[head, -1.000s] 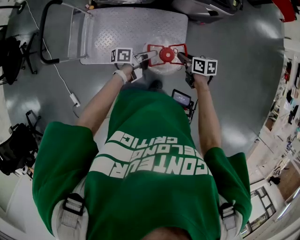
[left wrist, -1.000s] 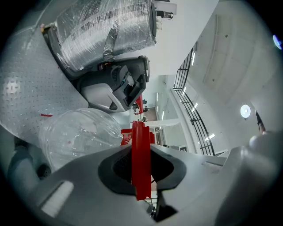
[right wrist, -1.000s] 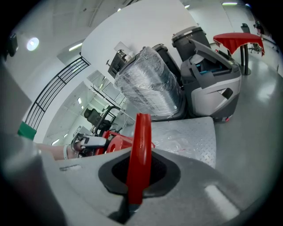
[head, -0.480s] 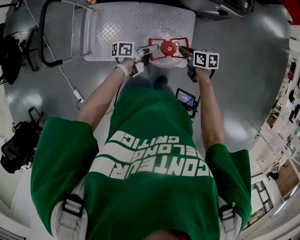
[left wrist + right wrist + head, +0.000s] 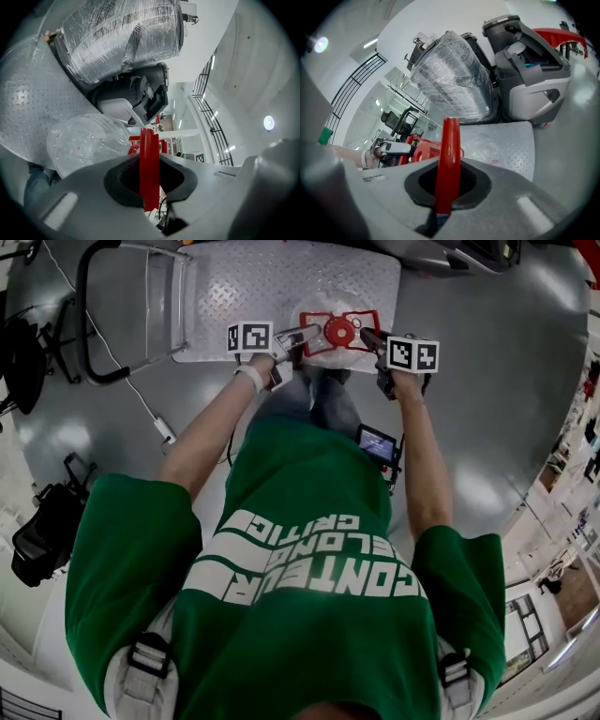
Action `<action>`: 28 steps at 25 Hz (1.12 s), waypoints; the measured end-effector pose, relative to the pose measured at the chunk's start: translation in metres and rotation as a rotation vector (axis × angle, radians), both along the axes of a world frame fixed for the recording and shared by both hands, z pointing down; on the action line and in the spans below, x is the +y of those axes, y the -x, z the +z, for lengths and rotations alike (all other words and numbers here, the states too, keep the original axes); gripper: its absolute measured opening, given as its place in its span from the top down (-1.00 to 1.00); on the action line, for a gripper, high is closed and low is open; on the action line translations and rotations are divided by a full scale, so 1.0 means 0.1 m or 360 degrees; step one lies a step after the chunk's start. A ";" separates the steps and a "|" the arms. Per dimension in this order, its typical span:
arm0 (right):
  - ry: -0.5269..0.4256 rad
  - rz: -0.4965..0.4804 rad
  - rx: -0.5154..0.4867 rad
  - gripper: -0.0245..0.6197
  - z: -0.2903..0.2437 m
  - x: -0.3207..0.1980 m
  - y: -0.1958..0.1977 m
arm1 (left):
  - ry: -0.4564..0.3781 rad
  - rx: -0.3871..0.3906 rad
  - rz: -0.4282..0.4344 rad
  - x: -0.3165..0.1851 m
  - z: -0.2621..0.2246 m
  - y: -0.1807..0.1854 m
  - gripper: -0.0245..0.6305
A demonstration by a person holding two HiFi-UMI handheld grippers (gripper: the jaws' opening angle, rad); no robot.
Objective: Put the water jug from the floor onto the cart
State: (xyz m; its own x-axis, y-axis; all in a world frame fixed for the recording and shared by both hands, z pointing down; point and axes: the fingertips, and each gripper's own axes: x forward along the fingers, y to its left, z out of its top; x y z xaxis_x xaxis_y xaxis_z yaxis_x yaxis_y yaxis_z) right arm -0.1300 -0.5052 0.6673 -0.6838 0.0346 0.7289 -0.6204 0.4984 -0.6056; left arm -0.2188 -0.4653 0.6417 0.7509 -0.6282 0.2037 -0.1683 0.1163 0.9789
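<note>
The clear water jug (image 5: 328, 341) with a red cap (image 5: 339, 331) and a red handle frame is over the near edge of the cart's metal deck (image 5: 272, 287); whether it rests there I cannot tell. My left gripper (image 5: 302, 335) is shut on the frame's left side, my right gripper (image 5: 368, 337) on its right side. In the left gripper view a red handle strip (image 5: 149, 173) runs between the jaws, with the jug's clear body (image 5: 86, 143) beyond it. A red strip (image 5: 449, 164) is likewise pinched in the right gripper view, over the deck (image 5: 511, 140).
The cart's black push handle (image 5: 86, 306) stands at the left. Beyond the cart are a plastic-wrapped machine (image 5: 450, 75) and a grey machine (image 5: 534, 79). A cable with an adapter (image 5: 164, 432) and a black bag (image 5: 37, 531) lie on the floor at the left.
Both grippers have carried the jug away from the person, from the cart's near edge farther over the deck, and lower. Both grips are unchanged.
</note>
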 end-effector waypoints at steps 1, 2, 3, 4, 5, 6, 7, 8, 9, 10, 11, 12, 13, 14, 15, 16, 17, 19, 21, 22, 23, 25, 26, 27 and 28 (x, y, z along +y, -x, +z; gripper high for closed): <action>0.0008 -0.0008 -0.0003 0.94 0.05 -0.02 0.00 | 0.0009 -0.0008 -0.0013 -0.02 0.05 -0.01 0.75; 0.0018 -0.0011 -0.0011 0.94 0.10 -0.04 0.01 | 0.0019 -0.0016 -0.0025 -0.04 0.10 0.00 0.75; 0.0030 -0.0008 -0.0022 0.94 0.16 -0.07 0.03 | 0.0025 -0.0025 -0.0034 -0.06 0.16 0.01 0.75; 0.0040 -0.0002 -0.0032 0.94 0.21 -0.10 0.05 | 0.0026 -0.0034 -0.0041 -0.08 0.22 0.03 0.75; 0.0047 0.0000 -0.0040 0.94 0.26 -0.12 0.08 | 0.0024 -0.0043 -0.0048 -0.11 0.26 0.05 0.75; 0.0052 -0.0003 -0.0048 0.94 0.30 -0.14 0.11 | 0.0023 -0.0052 -0.0057 -0.12 0.30 0.07 0.75; 0.0058 -0.0011 -0.0057 0.94 0.33 -0.13 0.14 | 0.0028 -0.0063 -0.0066 -0.11 0.33 0.10 0.75; 0.0066 -0.0017 -0.0070 0.94 0.36 -0.11 0.16 | 0.0038 -0.0078 -0.0071 -0.08 0.35 0.12 0.75; 0.0073 -0.0020 -0.0083 0.94 0.38 -0.10 0.17 | 0.0045 -0.0096 -0.0072 -0.07 0.37 0.13 0.75; 0.0078 -0.0021 -0.0093 0.94 0.41 -0.09 0.16 | 0.0048 -0.0113 -0.0072 -0.07 0.39 0.13 0.75; 0.0080 -0.0021 -0.0099 0.94 0.43 -0.09 0.14 | 0.0050 -0.0127 -0.0075 -0.07 0.40 0.10 0.75; 0.0082 -0.0020 -0.0101 0.94 0.45 -0.09 0.11 | 0.0054 -0.0134 -0.0081 -0.08 0.42 0.07 0.75; 0.0085 -0.0019 -0.0101 0.94 0.48 -0.09 0.07 | 0.0059 -0.0137 -0.0090 -0.08 0.44 0.04 0.75; 0.0087 -0.0018 -0.0101 0.94 0.50 -0.09 0.05 | 0.0063 -0.0137 -0.0102 -0.09 0.47 0.02 0.75; 0.0088 -0.0017 -0.0101 0.94 0.52 -0.10 0.04 | 0.0065 -0.0139 -0.0113 -0.10 0.49 0.01 0.75; 0.0090 -0.0015 -0.0102 0.94 0.55 -0.11 0.04 | 0.0065 -0.0144 -0.0123 -0.12 0.51 0.02 0.75; 0.0093 -0.0012 -0.0105 0.94 0.57 -0.11 0.05 | 0.0066 -0.0151 -0.0130 -0.13 0.54 0.03 0.75; 0.0101 -0.0002 -0.0117 0.94 0.62 -0.13 0.07 | 0.0069 -0.0168 -0.0141 -0.16 0.58 0.05 0.75; 0.0109 0.0006 -0.0129 0.94 0.65 -0.14 0.07 | 0.0073 -0.0188 -0.0145 -0.19 0.62 0.07 0.75; 0.0113 0.0010 -0.0131 0.94 0.66 -0.15 0.07 | 0.0075 -0.0198 -0.0142 -0.20 0.64 0.07 0.75; 0.0116 0.0015 -0.0132 0.94 0.68 -0.15 0.07 | 0.0079 -0.0207 -0.0138 -0.21 0.66 0.07 0.76; 0.0120 0.0022 -0.0133 0.94 0.72 -0.15 0.08 | 0.0089 -0.0221 -0.0130 -0.21 0.70 0.07 0.76; 0.0122 0.0025 -0.0133 0.94 0.74 -0.15 0.08 | 0.0094 -0.0227 -0.0125 -0.21 0.72 0.08 0.77; 0.0123 0.0029 -0.0133 0.94 0.76 -0.16 0.09 | 0.0098 -0.0231 -0.0119 -0.22 0.74 0.08 0.77; 0.0125 0.0033 -0.0131 0.94 0.78 -0.17 0.09 | 0.0103 -0.0235 -0.0113 -0.23 0.76 0.08 0.77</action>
State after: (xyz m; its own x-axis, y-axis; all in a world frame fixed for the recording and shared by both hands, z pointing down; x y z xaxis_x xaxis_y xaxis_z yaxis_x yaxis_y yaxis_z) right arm -0.1387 -0.5220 0.7451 -0.7425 0.0746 0.6657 -0.5766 0.4348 -0.6917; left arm -0.2266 -0.4884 0.7178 0.6640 -0.6607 0.3501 -0.2985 0.1951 0.9343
